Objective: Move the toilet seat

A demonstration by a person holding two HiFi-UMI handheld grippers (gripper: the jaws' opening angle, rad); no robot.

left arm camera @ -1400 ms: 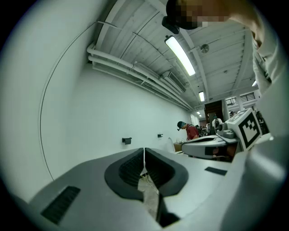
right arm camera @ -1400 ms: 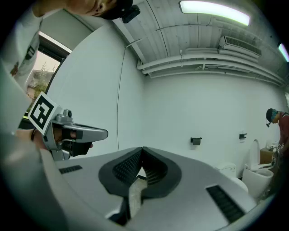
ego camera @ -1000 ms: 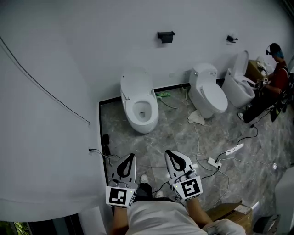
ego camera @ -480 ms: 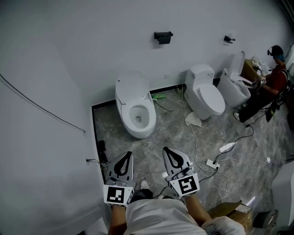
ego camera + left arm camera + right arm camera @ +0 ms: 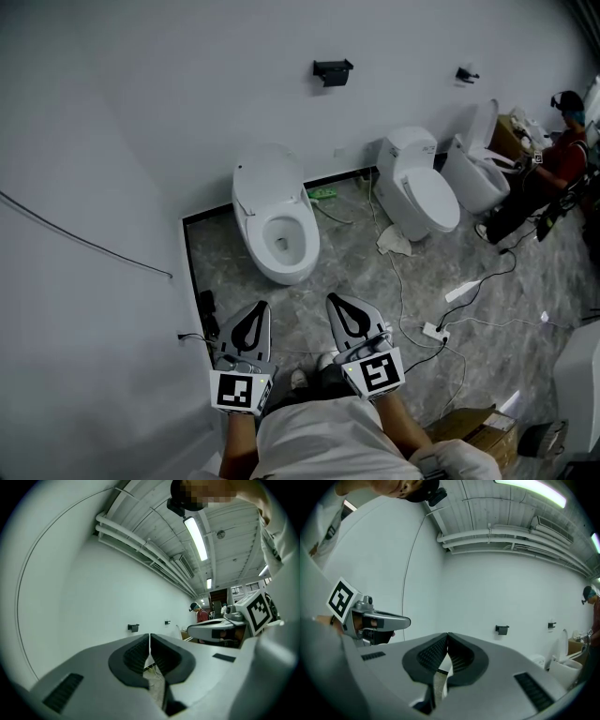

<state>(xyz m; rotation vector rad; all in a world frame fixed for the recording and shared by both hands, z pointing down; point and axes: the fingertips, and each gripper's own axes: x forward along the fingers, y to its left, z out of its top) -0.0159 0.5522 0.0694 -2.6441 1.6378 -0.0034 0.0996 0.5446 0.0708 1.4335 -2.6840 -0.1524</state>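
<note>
A white toilet (image 5: 277, 225) stands against the wall ahead of me, its lid and seat raised and the bowl open. My left gripper (image 5: 256, 307) and right gripper (image 5: 337, 302) are held side by side near my body, well short of that toilet. Both are shut with nothing between the jaws. In the left gripper view the left gripper (image 5: 149, 634) has its tips touching; the right gripper (image 5: 448, 633) looks the same in its own view. Neither gripper touches anything.
A second toilet (image 5: 417, 192) with its lid down stands to the right, and a third (image 5: 478, 164) with lid up beyond it. A person (image 5: 553, 169) sits at the far right. Cables and a power strip (image 5: 436, 330) lie on the marble floor. A cardboard box (image 5: 469, 427) is near right.
The head view has shifted slightly: the toilets sit a little further left and lower. Both grippers stay shut, close to my body, drifting slightly left.
</note>
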